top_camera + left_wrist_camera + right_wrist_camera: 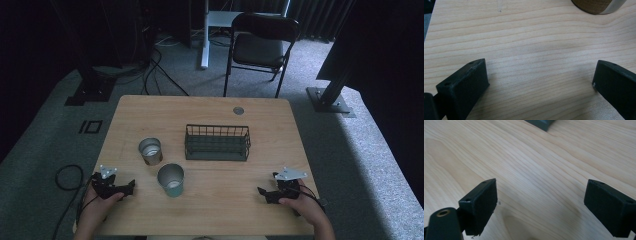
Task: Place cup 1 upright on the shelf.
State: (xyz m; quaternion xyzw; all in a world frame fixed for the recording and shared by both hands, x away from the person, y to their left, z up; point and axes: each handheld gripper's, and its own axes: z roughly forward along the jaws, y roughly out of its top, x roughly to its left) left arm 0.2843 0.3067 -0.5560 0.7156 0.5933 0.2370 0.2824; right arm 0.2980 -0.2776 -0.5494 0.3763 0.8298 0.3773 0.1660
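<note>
Left tool lower left of high view, jaws wide apart, nothing between, resting low on surface. Right tool lower right, jaws also spread, empty. Both parked near front edge, likely ready pose before reach. Teal cup just right of left tool, nearest target. Tan cup behind it. Wire basket centre, empty, probable drop spot.

Bare wood along the desk's near edge, from left gripper to right gripper. Blocking the middle: wire basket, tan cup and green cup left of it. Far edge open.
</note>
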